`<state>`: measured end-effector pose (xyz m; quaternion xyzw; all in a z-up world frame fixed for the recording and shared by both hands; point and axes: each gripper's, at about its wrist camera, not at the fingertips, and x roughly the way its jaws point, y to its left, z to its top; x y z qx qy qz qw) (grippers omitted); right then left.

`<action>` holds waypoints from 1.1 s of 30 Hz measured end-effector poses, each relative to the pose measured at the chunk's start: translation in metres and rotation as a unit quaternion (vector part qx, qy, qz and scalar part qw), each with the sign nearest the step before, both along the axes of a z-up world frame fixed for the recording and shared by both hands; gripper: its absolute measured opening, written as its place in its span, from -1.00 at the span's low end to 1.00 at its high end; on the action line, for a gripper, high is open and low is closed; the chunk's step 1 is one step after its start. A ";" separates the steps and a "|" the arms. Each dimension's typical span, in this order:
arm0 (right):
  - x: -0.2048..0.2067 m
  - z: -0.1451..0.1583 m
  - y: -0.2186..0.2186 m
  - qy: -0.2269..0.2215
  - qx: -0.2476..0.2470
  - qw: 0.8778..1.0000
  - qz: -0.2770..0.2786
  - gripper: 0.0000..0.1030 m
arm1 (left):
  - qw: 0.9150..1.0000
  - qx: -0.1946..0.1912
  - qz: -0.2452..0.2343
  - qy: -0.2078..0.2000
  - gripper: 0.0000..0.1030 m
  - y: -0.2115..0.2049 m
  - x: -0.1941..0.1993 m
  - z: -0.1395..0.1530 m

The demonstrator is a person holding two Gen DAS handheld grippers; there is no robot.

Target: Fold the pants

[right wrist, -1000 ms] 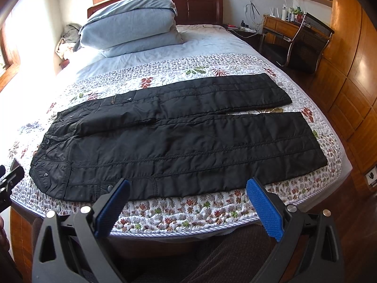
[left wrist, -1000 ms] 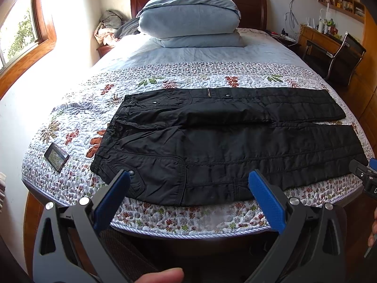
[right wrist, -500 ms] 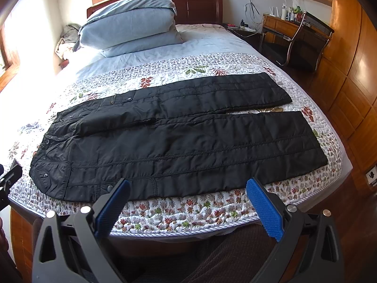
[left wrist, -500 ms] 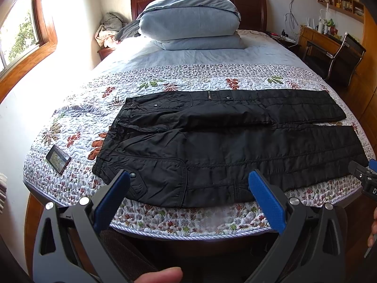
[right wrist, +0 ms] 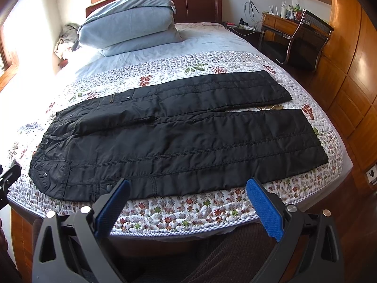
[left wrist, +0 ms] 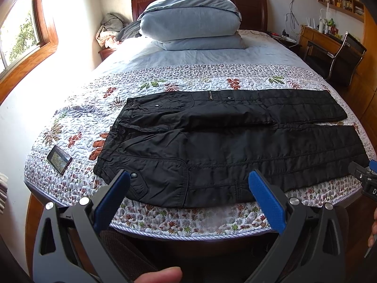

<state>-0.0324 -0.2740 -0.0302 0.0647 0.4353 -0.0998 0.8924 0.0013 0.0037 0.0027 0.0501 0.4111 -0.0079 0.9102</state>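
Black padded pants (left wrist: 223, 146) lie flat across the floral quilt, waist to the left, both legs stretched right, side by side with a small gap at the hems. They also show in the right wrist view (right wrist: 183, 136). My left gripper (left wrist: 188, 188) is open and empty, held just off the bed's near edge in front of the waist and hip pocket. My right gripper (right wrist: 187, 193) is open and empty, off the near edge in front of the near leg. Neither touches the cloth.
A phone (left wrist: 59, 159) lies on the quilt left of the waist. Stacked blue pillows (left wrist: 190, 23) sit at the headboard. A desk and chair (right wrist: 304, 40) stand to the right, wooden wall panels beyond. The bed's near edge (right wrist: 188, 230) is just below the grippers.
The left wrist view has shifted slightly, the pants sit a little higher and more to the right in it. The right gripper has hardly moved. Both stay open.
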 end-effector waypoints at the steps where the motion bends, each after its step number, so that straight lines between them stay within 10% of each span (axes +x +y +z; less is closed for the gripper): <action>1: 0.000 0.000 0.000 0.000 0.000 1.000 0.000 0.93 | 1.000 0.000 0.000 0.000 0.95 0.000 0.000 0.000; 25: 0.016 -0.020 -0.006 0.000 0.060 0.998 0.036 0.93 | 0.999 -0.026 -0.021 -0.001 0.95 -0.001 0.017 -0.011; 33: 0.034 -0.028 -0.038 0.010 -0.018 1.000 0.012 0.93 | 0.972 -0.201 0.023 0.117 0.95 0.074 0.094 -0.041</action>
